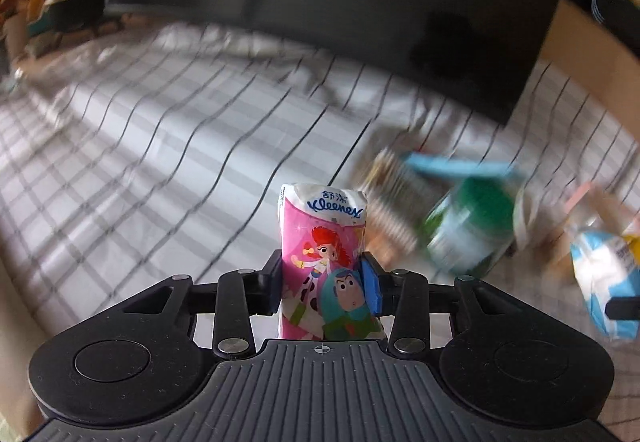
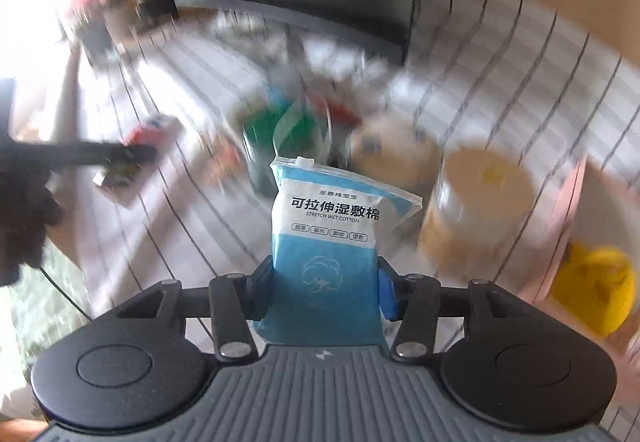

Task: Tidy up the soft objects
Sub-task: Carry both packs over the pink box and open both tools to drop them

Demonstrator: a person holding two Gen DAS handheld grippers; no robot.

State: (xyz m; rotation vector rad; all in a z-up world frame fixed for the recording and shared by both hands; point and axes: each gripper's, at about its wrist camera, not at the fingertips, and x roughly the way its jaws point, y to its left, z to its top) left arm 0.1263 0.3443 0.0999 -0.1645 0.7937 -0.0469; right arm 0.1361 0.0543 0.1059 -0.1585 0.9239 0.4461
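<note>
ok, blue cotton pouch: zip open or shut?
Shut. The cotton pouch has its top strip flat and its slider at one end, held in the right tool.

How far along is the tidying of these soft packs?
Nothing looks sorted yet. In hand: the left gripper clamps a pink cartoon-printed Kleenex tissue pack, and the right gripper clamps a blue-and-white zip pouch of wet cotton. Left: blurred clutter on the checked sheet, including a green-lidded jar.

A pink Kleenex tissue pack (image 1: pixel 324 262) printed with cartoon figures stands upright at lower centre of the left wrist view, its white crumpled top uppermost. A blue and white zip pouch of stretch wet cotton (image 2: pixel 326 254) stands upright at lower centre of the right wrist view, zip seal tilted rightward.
</note>
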